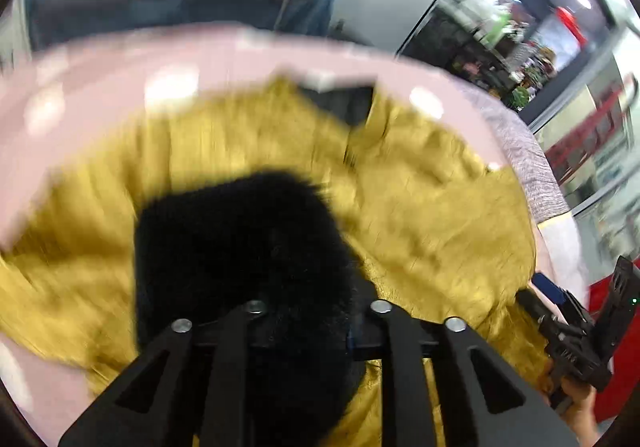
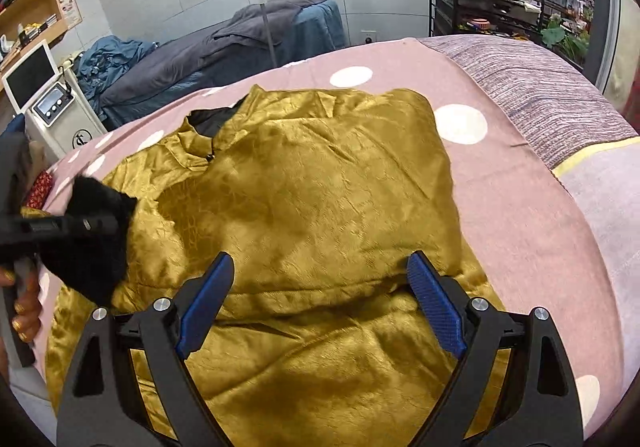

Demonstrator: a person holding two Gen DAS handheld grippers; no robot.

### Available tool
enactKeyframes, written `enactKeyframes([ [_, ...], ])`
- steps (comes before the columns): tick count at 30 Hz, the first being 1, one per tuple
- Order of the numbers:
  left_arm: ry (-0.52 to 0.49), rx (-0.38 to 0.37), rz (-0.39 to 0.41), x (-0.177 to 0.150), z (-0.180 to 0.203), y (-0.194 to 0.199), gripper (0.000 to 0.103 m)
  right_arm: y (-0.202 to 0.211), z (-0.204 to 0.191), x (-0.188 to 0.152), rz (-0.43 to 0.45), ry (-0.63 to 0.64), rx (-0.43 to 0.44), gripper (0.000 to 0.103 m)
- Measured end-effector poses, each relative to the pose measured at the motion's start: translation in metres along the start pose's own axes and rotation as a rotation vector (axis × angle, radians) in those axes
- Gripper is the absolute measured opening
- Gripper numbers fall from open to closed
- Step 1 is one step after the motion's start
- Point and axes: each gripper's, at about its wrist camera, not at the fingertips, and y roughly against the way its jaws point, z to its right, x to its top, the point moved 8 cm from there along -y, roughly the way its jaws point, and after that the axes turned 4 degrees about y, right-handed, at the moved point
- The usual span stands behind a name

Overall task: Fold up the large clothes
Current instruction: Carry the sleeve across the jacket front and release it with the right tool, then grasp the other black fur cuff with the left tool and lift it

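Right wrist view: right hand-held gripper [image 2: 320,299] gapes empty over the mustard-gold satin jacket [image 2: 304,183]; left hand-held gripper [image 2: 86,225] pinches its black fur cuff [image 2: 94,243]. Slick satin may slip, spoiling the fold.

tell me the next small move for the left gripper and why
Probably carry the black fur cuff, which the left gripper holds, inward across the gold jacket and lay it on the chest. The sleeve hangs off the jacket's side, and the right gripper hovers open.

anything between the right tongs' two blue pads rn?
Only the gold garment. In the right wrist view it lies across the gap of the open right tongs, with nothing else there.
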Motion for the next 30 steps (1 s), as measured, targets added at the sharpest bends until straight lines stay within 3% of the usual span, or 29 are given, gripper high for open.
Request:
enactKeyframes([
  [4,-0.099,0.049,0.235,0.039,0.016,0.055,0.014,0.000,-0.001,0.005,0.017,-0.036,0.021,0.087],
  [6,-0.127,0.081,0.293,0.040,0.012,0.066,0.015,-0.001,-0.005,0.007,0.019,-0.041,0.037,0.087],
  [8,-0.124,0.104,0.249,0.028,-0.002,0.053,0.019,-0.001,-0.010,0.008,0.021,-0.025,0.044,0.087],
  [11,-0.028,0.110,0.080,-0.014,-0.034,0.014,0.022,-0.004,-0.017,0.009,0.014,0.001,0.048,0.087],
  [13,0.061,0.140,-0.009,-0.047,-0.058,-0.006,0.031,-0.007,-0.021,0.008,0.001,0.012,0.052,0.087],
  [15,0.167,0.113,-0.006,-0.063,-0.074,-0.005,0.050,-0.009,-0.023,0.008,-0.009,0.020,0.053,0.087],
  [18,0.275,0.089,0.064,-0.060,-0.081,0.019,0.069,-0.009,-0.026,0.013,-0.003,0.044,0.040,0.087],
  [19,0.279,0.097,0.105,-0.055,-0.078,0.029,0.071,-0.008,-0.026,0.016,0.005,0.054,0.032,0.087],
  [21,0.254,0.126,0.206,-0.041,-0.071,0.055,0.088,-0.009,-0.029,0.023,0.022,0.069,0.023,0.087],
  [23,0.212,0.146,0.251,-0.030,-0.060,0.067,0.092,-0.015,-0.033,0.029,0.014,0.079,0.025,0.088],
  [26,0.130,0.150,0.191,-0.025,-0.041,0.047,0.092,-0.026,-0.041,0.033,-0.006,0.101,0.028,0.089],
  [30,0.047,0.253,0.065,-0.028,-0.033,-0.006,0.092,-0.049,-0.042,0.025,-0.067,0.165,-0.040,0.089],
])
